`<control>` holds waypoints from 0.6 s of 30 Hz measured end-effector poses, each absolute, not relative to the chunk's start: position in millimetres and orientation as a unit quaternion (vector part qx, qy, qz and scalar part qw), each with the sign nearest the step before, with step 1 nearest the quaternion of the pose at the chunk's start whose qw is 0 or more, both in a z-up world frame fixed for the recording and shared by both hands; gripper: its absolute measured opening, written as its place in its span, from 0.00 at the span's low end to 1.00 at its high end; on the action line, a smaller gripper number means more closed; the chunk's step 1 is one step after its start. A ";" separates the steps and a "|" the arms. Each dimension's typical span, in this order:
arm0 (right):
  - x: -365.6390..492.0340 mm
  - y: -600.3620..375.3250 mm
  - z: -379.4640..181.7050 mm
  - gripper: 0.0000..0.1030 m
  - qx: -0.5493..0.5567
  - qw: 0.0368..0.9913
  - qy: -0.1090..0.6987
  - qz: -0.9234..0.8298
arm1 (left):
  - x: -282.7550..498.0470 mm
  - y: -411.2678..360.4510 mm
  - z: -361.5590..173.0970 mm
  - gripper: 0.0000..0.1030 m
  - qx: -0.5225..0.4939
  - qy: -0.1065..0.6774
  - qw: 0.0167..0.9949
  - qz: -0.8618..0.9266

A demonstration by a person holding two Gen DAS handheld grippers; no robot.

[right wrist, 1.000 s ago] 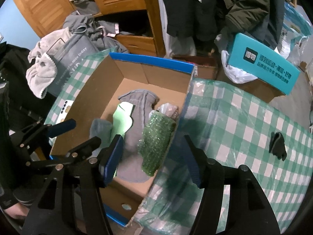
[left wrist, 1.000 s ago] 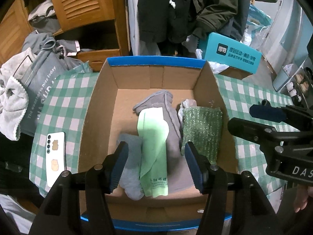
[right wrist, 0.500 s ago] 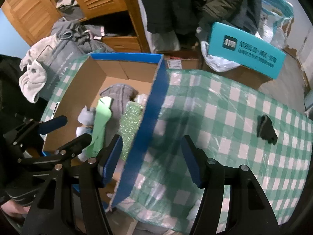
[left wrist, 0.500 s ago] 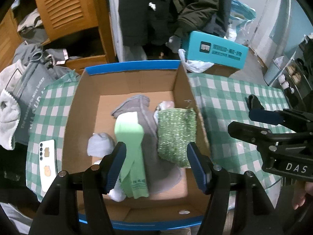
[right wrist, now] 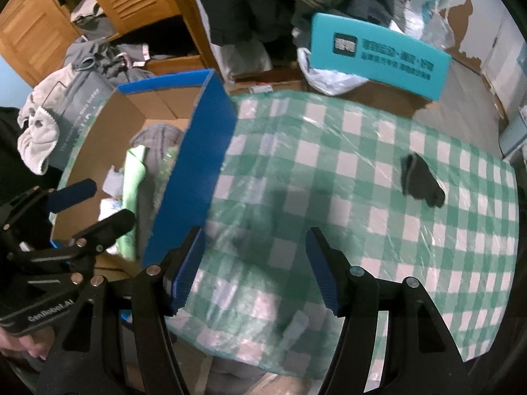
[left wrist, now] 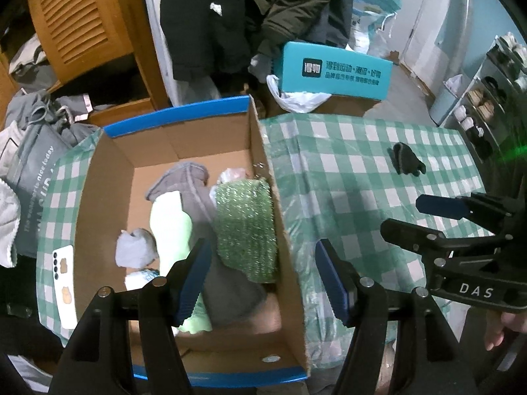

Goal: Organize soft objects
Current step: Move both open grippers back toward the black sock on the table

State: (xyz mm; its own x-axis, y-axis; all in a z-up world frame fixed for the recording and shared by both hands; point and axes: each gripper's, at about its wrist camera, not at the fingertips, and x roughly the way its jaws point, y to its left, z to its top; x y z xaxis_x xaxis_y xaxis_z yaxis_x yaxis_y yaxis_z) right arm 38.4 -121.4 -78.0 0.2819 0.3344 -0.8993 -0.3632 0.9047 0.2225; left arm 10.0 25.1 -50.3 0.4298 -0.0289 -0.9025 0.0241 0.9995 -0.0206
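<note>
A cardboard box (left wrist: 105, 177) with blue rims holds several soft items: a glittery green piece (left wrist: 245, 227), a light green sock (left wrist: 171, 227), a grey garment (left wrist: 187, 177) and a small grey sock (left wrist: 135, 251). One dark sock (left wrist: 406, 163) (right wrist: 423, 181) lies alone on the green checked tablecloth (right wrist: 329, 171) at the far right. My left gripper (left wrist: 262, 278) hangs open above the box's right wall, empty. My right gripper (right wrist: 255, 268) hangs open over the cloth just right of the box (right wrist: 204, 151), empty, well short of the dark sock.
A white phone (left wrist: 64, 284) lies on the cloth left of the box. A teal carton (left wrist: 336, 70) and a white plastic bag (left wrist: 296, 98) stand behind the table. Clothes and a grey tote (left wrist: 29, 168) pile up at the left by a wooden cabinet (left wrist: 79, 23).
Both grippers have slid to the right: the left from over the box's middle to its right wall, the right from the box out over the cloth. The dark sock came into the left view.
</note>
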 end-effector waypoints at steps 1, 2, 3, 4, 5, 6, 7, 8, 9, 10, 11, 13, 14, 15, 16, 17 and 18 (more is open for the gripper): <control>36.9 -125.9 -81.6 0.62 -0.013 0.799 0.562 0.213 | 9.2 23.3 -51.1 0.65 -0.003 0.535 0.845 -0.017; 36.8 -128.5 -83.9 0.62 -0.013 0.798 0.564 0.211 | 8.3 21.5 -51.9 0.65 -0.003 0.535 0.844 -0.018; 35.5 -131.4 -86.9 0.62 -0.013 0.797 0.567 0.208 | 7.1 19.5 -52.5 0.65 -0.003 0.536 0.844 -0.018; 34.0 -134.6 -90.5 0.62 -0.013 0.795 0.572 0.204 | 5.8 17.8 -52.8 0.65 -0.004 0.536 0.844 -0.018; 32.4 -137.3 -93.7 0.62 -0.014 0.793 0.575 0.201 | 4.6 15.2 -52.8 0.65 -0.004 0.536 0.844 -0.021; 30.6 -139.6 -97.1 0.62 -0.016 0.792 0.578 0.198 | 4.0 13.0 -52.8 0.65 -0.003 0.536 0.844 -0.023; 28.7 -142.3 -101.3 0.62 -0.017 0.789 0.582 0.194 | 3.2 9.3 -52.7 0.65 -0.001 0.537 0.843 -0.025; 26.9 -144.9 -106.1 0.62 -0.018 0.787 0.587 0.191 | 2.8 6.2 -52.5 0.65 0.001 0.537 0.843 -0.027; 25.4 -147.4 -111.1 0.62 -0.020 0.784 0.592 0.186 | 2.4 4.1 -52.3 0.65 0.002 0.536 0.844 -0.027; 24.0 -150.0 -116.6 0.62 -0.018 0.781 0.598 0.181 | 1.7 1.0 -52.3 0.65 0.003 0.536 0.843 -0.028; 22.6 -151.4 -120.5 0.62 -0.017 0.778 0.602 0.179 | 1.5 -1.7 -52.6 0.65 0.005 0.537 0.843 -0.030; 17.6 -154.6 -132.6 0.62 -0.011 0.768 0.616 0.177 | 0.8 -6.7 -53.2 0.65 0.009 0.538 0.843 -0.030; 14.7 -155.2 -138.4 0.62 -0.009 0.762 0.622 0.178 | 0.0 -8.4 -53.7 0.65 0.011 0.537 0.843 -0.029; 12.0 -155.5 -143.6 0.62 -0.009 0.758 0.627 0.178 | -1.0 -10.4 -54.6 0.65 0.011 0.538 0.843 -0.028; 8.7 -155.4 -149.0 0.62 -0.011 0.754 0.632 0.177 | -1.8 -11.1 -55.7 0.65 0.012 0.539 0.842 -0.028; 5.7 -154.9 -153.8 0.62 -0.013 0.751 0.636 0.177 | -2.6 -13.1 -57.3 0.65 0.012 0.542 0.840 -0.030; 3.5 -154.7 -157.8 0.62 -0.015 0.747 0.640 0.177 | -3.7 -14.3 -58.5 0.65 0.012 0.544 0.839 -0.031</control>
State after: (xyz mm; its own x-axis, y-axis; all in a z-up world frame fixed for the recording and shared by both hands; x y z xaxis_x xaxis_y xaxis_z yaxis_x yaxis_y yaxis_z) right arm 3.5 -154.7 -157.8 0.1170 0.2449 -0.9625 -0.2838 0.9369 0.2039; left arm -3.7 -14.3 -58.5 0.4071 -0.0386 -0.9125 0.0648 0.9978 -0.0133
